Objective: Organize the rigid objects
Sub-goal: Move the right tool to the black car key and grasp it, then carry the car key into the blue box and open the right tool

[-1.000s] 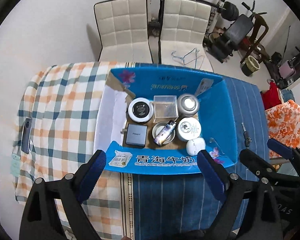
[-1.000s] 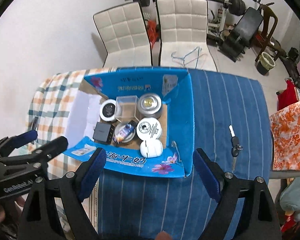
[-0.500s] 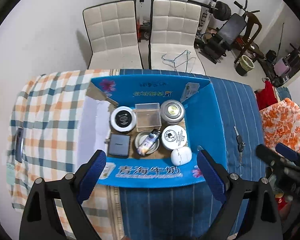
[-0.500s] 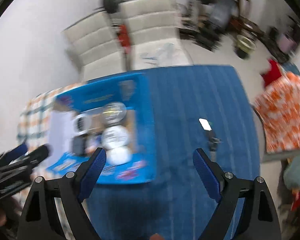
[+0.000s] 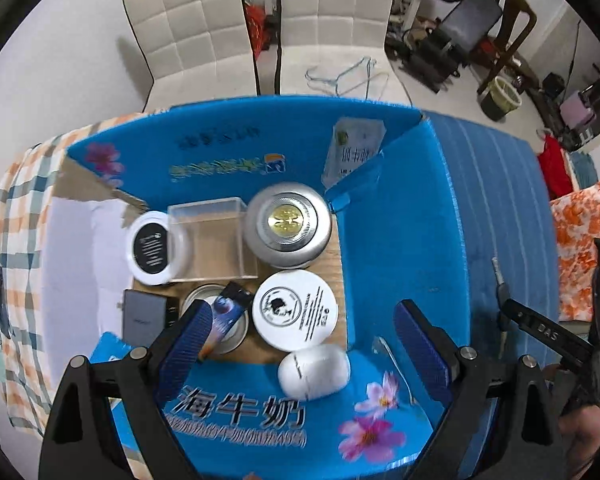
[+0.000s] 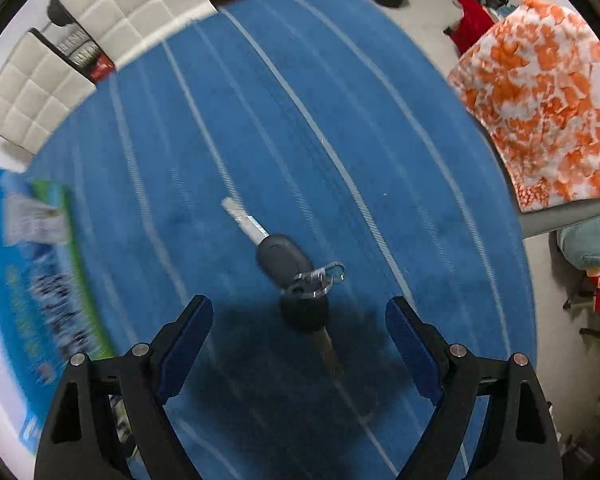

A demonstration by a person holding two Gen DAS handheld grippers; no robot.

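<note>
The keys [image 6: 296, 276] lie on the blue striped tabletop [image 6: 380, 120], between the wide-open, empty right tongs [image 6: 299, 344]. At nine o'clock sits the box [image 5: 404, 216], lettered "海牛奶", under the open, empty left tongs [image 5: 300, 344]

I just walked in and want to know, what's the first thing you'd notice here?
The bright blue box fills the left wrist view, packed with round tins, a clear case and a white egg-shaped case. In the right wrist view, the keys lie alone on the blue striped cloth, right between the open right gripper's fingers. An orange-and-white cloth glows at the far right.
</note>
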